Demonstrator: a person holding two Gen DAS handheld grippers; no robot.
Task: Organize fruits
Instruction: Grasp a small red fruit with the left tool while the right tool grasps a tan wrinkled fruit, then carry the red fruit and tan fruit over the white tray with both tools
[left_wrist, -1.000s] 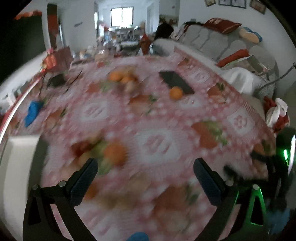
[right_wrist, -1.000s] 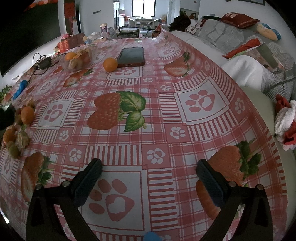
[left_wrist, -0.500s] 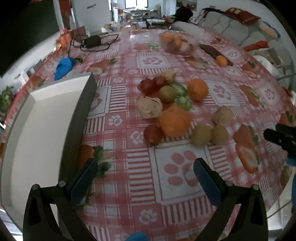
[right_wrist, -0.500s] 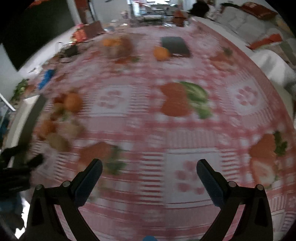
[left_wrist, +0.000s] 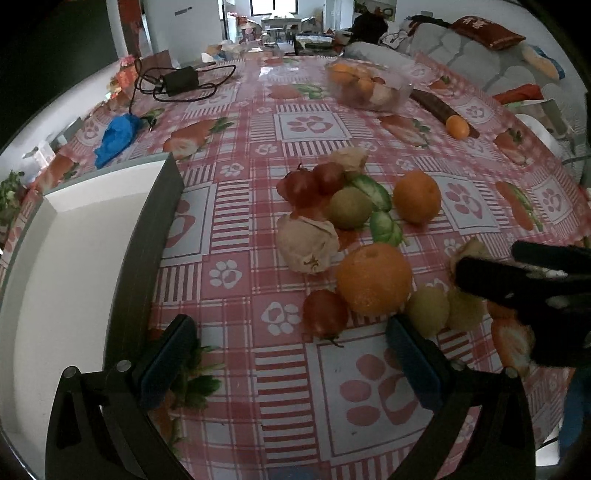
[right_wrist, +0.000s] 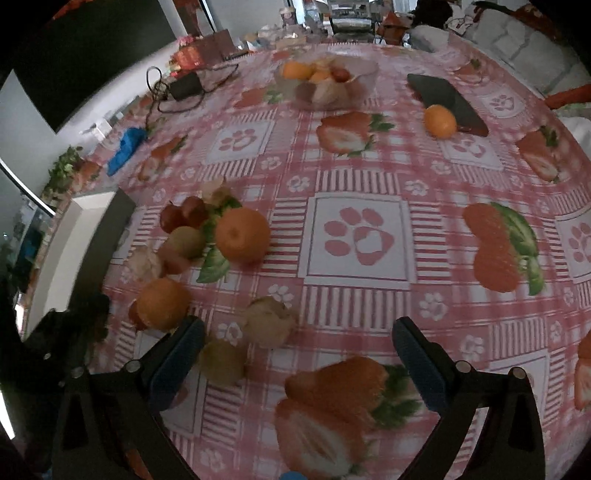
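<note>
A loose pile of fruit lies on the strawberry-print tablecloth: a big orange (left_wrist: 373, 280), a second orange (left_wrist: 416, 196), red fruits (left_wrist: 300, 186), a green fruit (left_wrist: 349, 207) and papery beige fruits (left_wrist: 307, 243). My left gripper (left_wrist: 295, 358) is open and empty, just short of a small red fruit (left_wrist: 325, 314). My right gripper (right_wrist: 295, 362) is open and empty above a beige fruit (right_wrist: 271, 322) and a green fruit (right_wrist: 222, 362). It shows as dark fingers (left_wrist: 491, 284) in the left wrist view. A white tray (left_wrist: 74, 258) lies left of the pile.
A clear bowl of fruit (left_wrist: 369, 88) stands at the far side, with a lone orange (right_wrist: 439, 121) beside a dark phone (right_wrist: 447, 103). A charger with cables (left_wrist: 181, 79) and a blue cloth (left_wrist: 116, 138) lie at the far left. A sofa is to the right.
Both grippers have swung toward the fruit pile. The right gripper has come down and closer, now over the nearest fruits. Both stay open.
</note>
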